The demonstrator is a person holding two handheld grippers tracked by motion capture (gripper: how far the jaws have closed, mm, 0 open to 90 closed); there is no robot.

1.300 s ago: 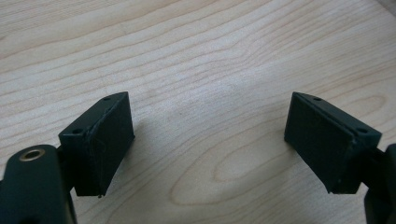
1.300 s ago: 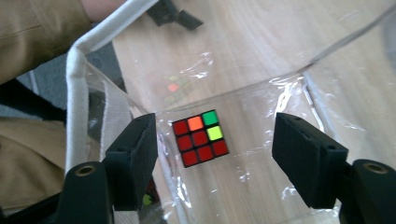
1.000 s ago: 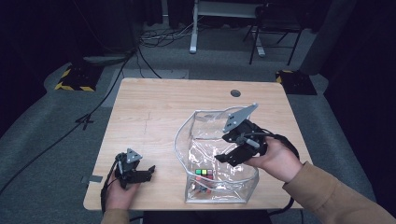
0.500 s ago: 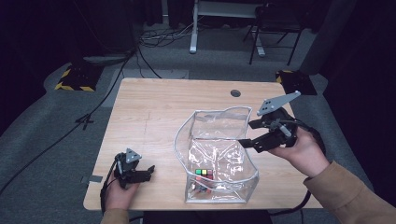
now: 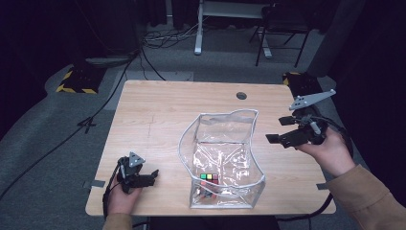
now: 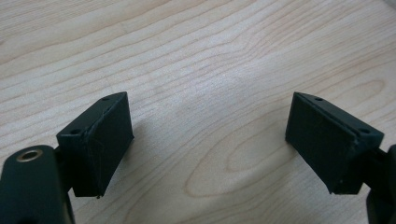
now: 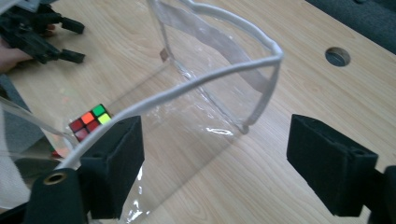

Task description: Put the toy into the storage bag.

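The high view looks down on the pale wooden worktop [image 5: 158, 120]; the right gripper view, close in, shares its clear plastic pouch [image 5: 225, 158] [image 7: 210, 93].

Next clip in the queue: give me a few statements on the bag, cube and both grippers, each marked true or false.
1. The puzzle cube lies inside the clear bag. True.
2. The right gripper grips the bag's rim. False: its jaws are open and empty, beside the bag.
3. The left gripper is open over bare table. True.
4. The bag lies flat and zipped. False: it stands open.
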